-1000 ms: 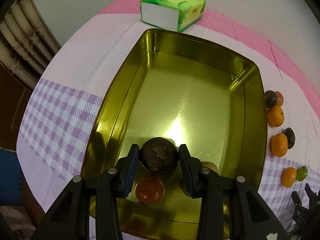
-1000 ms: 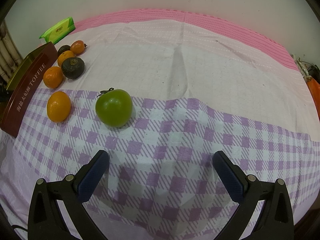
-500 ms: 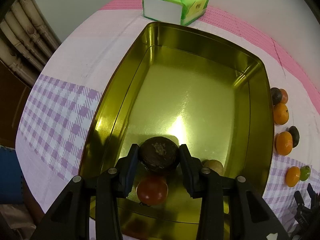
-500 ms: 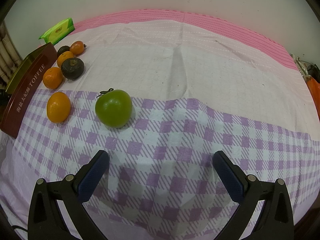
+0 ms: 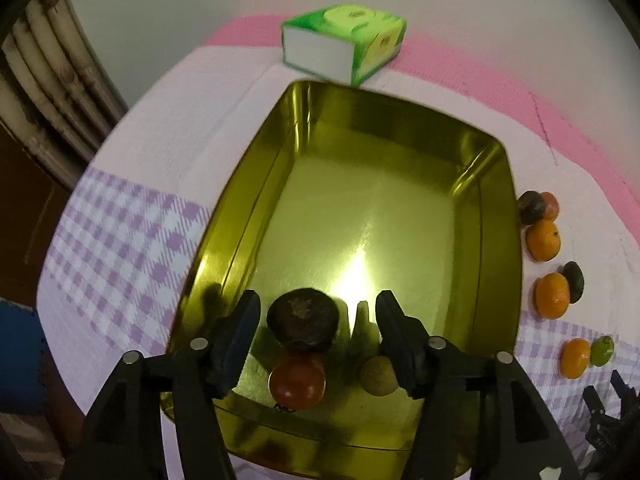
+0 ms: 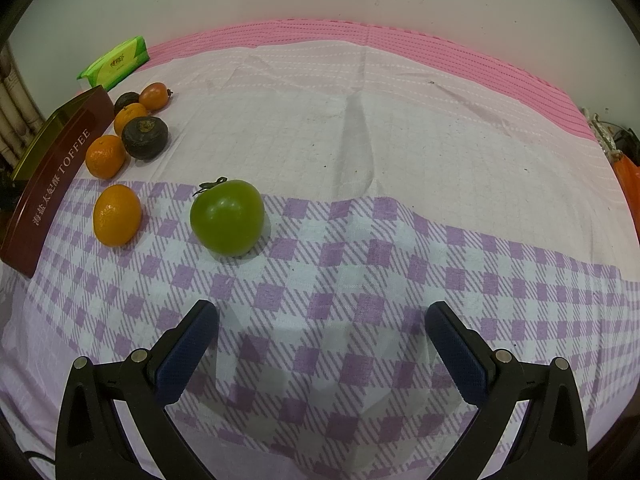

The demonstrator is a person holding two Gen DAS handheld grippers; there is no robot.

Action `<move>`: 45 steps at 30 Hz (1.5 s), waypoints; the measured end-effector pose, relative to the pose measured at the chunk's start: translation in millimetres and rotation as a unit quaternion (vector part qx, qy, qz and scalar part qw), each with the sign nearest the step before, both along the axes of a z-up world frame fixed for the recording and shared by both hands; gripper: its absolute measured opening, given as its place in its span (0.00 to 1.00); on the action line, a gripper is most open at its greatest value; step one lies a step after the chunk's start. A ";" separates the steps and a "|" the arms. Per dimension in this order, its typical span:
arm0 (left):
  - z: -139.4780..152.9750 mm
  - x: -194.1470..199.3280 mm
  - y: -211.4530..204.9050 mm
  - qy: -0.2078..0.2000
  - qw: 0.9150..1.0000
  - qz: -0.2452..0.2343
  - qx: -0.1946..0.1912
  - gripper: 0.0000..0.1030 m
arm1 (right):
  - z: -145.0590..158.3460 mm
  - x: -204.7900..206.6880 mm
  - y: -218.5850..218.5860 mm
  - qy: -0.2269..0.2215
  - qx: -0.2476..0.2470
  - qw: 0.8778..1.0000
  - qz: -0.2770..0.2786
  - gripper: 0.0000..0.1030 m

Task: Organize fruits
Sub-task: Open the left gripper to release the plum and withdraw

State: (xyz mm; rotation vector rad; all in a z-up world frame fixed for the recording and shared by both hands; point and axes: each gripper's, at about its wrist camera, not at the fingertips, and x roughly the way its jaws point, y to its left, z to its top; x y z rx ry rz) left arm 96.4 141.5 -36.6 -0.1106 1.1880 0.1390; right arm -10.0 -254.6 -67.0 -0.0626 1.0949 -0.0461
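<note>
My left gripper (image 5: 318, 320) is open over the near end of the gold tin (image 5: 500, 168). A dark brown fruit (image 5: 302, 325) lies in the tin between the fingers, apart from both pads. A red fruit (image 5: 297, 381) and a tan fruit (image 5: 378, 375) lie beside it in the tin. My right gripper (image 6: 320, 340) is open and empty above the checked cloth. A green fruit (image 6: 227, 217) lies ahead of it to the left, with an orange (image 6: 117, 215) further left.
More oranges (image 6: 105, 156) and dark fruits (image 6: 144, 137) lie along the tin's dark red "TOFFEE" side (image 6: 56, 176). A green tissue pack (image 5: 344, 42) lies beyond the tin at the wall. The same fruits (image 5: 552, 294) show right of the tin.
My left gripper has opened and let go of the dark brown fruit, which now rests in the tin. The right gripper has not moved.
</note>
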 end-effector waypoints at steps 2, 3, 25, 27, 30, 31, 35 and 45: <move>3.7 -1.5 -2.0 -0.007 1.000 -0.006 0.003 0.56 | 0.0 0.0 0.1 0.000 0.000 1.000 0.000 1.00; 4.8 -2.3 -2.4 -0.009 1.000 -0.007 0.003 0.56 | -0.1 -0.4 0.1 0.000 0.000 1.000 0.000 1.00; 49.0 -59.8 -1.7 -0.075 0.997 0.006 -0.001 0.86 | 1.0 0.2 0.7 0.004 0.001 1.000 -0.003 1.00; 50.9 -65.1 -0.7 -0.077 0.997 0.007 0.001 0.88 | 1.8 3.3 0.8 0.008 0.001 1.000 -0.004 1.00; 51.5 -70.4 1.3 -0.077 0.997 0.009 0.007 0.92 | 4.2 7.8 -1.0 0.011 0.006 1.000 -0.005 0.99; 51.8 -72.3 1.9 -0.077 0.997 0.010 0.007 0.93 | 4.2 8.7 -1.9 0.012 0.009 1.000 -0.004 0.99; 54.5 -78.9 5.8 -0.083 0.996 0.016 0.005 0.97 | 13.0 15.5 -0.4 0.003 0.013 1.000 0.004 0.93; 57.7 -87.3 20.2 -0.086 0.996 0.036 -0.007 0.99 | 22.0 32.8 22.4 -0.004 0.012 0.999 0.041 0.77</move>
